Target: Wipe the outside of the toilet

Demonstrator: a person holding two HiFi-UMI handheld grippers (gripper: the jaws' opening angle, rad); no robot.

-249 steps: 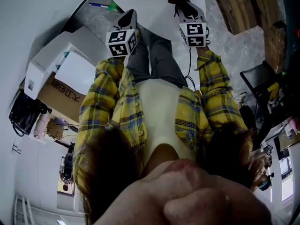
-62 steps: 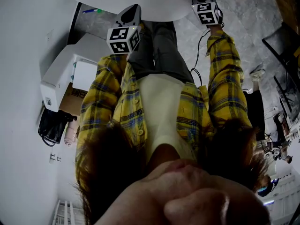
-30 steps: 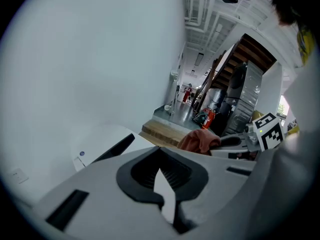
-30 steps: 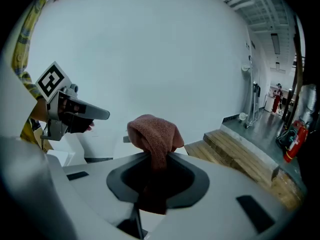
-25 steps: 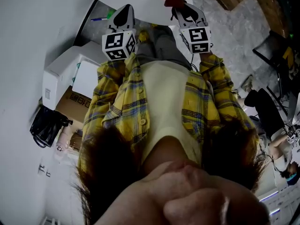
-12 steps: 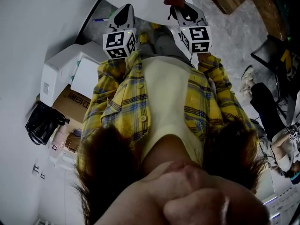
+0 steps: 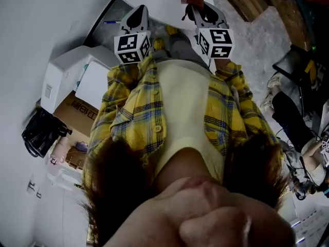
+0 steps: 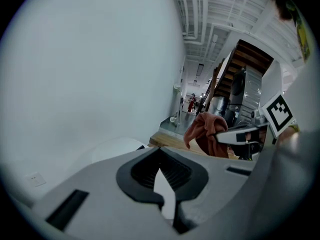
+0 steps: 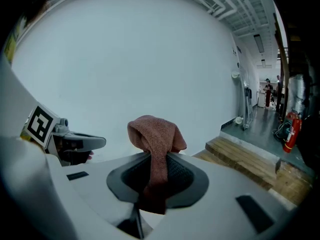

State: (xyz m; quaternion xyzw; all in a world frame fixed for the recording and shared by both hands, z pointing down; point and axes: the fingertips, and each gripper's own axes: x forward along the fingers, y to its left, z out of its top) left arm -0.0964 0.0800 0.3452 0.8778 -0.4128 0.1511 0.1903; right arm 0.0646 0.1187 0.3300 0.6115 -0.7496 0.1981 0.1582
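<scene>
One toilet (image 7: 159, 1); white wall (image 9: 125, 54); mottled floor (image 7: 257, 40)

Head view: steep look down the person's own shirt (image 7: 180, 112); left gripper (image 7: 139, 15) and right gripper (image 7: 203, 13) far off at frame top.

Left gripper view: close behind its jaws, facing along a wall (image 8: 90, 74); right gripper right of jaws.

Right gripper view: close, wall-facing; left gripper left of jaws.

Both catch the wooden step (image 8: 167, 142).

Rust-brown terry cloth (image 9: 154, 132), pinched in the right tongs (image 9: 158, 159), bunched and drooping over above them. Glossy white toilet (image 7: 159, 0) just beyond, at the head view's top edge.
</scene>
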